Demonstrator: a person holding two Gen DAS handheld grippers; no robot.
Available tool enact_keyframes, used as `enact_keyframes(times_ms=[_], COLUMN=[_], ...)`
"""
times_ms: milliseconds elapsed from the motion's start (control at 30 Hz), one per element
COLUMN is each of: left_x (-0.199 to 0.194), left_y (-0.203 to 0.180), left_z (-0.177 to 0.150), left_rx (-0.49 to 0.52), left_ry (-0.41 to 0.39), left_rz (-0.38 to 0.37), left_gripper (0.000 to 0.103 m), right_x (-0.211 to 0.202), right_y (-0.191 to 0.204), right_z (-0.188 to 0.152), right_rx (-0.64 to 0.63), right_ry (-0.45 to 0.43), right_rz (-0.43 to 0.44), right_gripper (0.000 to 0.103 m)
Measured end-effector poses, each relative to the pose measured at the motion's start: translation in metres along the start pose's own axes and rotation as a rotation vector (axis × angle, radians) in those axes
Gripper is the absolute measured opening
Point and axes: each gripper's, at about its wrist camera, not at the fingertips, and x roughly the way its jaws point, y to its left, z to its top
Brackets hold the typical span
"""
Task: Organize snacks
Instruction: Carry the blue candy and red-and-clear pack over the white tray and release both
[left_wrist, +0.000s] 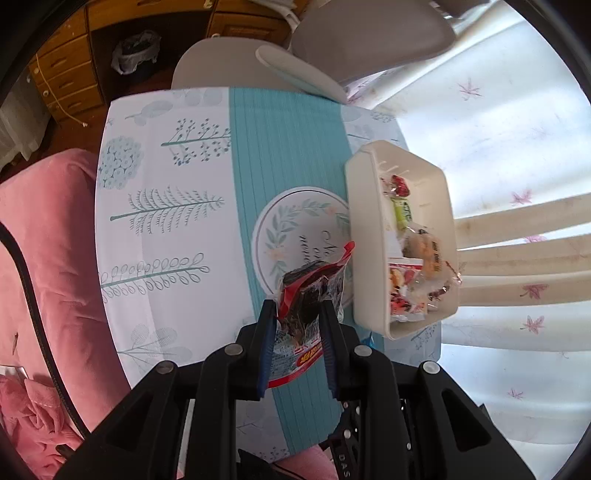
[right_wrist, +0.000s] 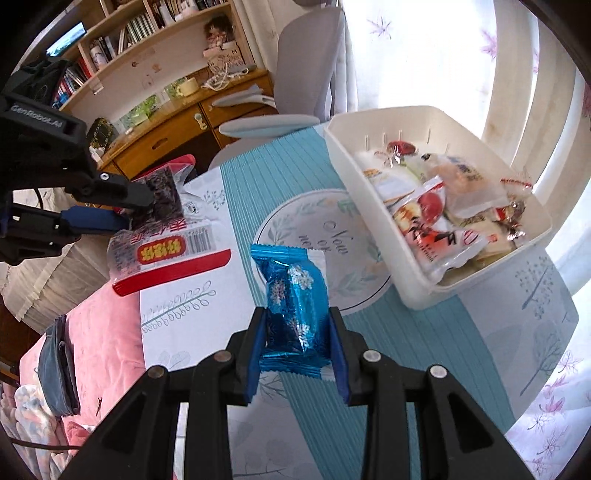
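Observation:
My left gripper (left_wrist: 297, 306) is shut on a clear packet of dark snack with red edges (left_wrist: 306, 295), held above the table left of the white bin (left_wrist: 365, 236). The same packet (right_wrist: 162, 229) and the left gripper (right_wrist: 142, 206) show at the left of the right wrist view. My right gripper (right_wrist: 297, 317) is shut on a shiny blue snowflake snack packet (right_wrist: 293, 295), held above the table in front of the white bin (right_wrist: 369, 192). The bin holds several wrapped snacks (right_wrist: 439, 199).
The table has a teal and white leaf-print cloth (left_wrist: 166, 206) with a round emblem (right_wrist: 317, 236). A grey chair (left_wrist: 369, 33) stands at the far side. Pink bedding (left_wrist: 48, 236) lies to the left. Curtains (left_wrist: 498, 122) hang at the right. A wooden shelf unit (right_wrist: 166, 74) stands behind.

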Motion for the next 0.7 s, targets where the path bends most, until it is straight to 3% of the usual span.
enact_keyframes(times_ms=[300, 700], left_x=[-0.011, 0.013], left_y=[-0.049, -0.122], left_z=[-0.013, -0.011], left_rx=[-0.017, -0.099], left_ry=[-0.041, -0.079], left_rz=[0.020, 0.017], left_gripper=[0.021, 0.021], right_x=[-0.009, -0.009], right_y=[-0.039, -0.113], right_z=[0.033, 0.093], right_rx=[-0.058, -0.172], right_ry=[-0.029, -0.039], right_rz=[0.047, 0.105], right_gripper=[0.032, 0.032])
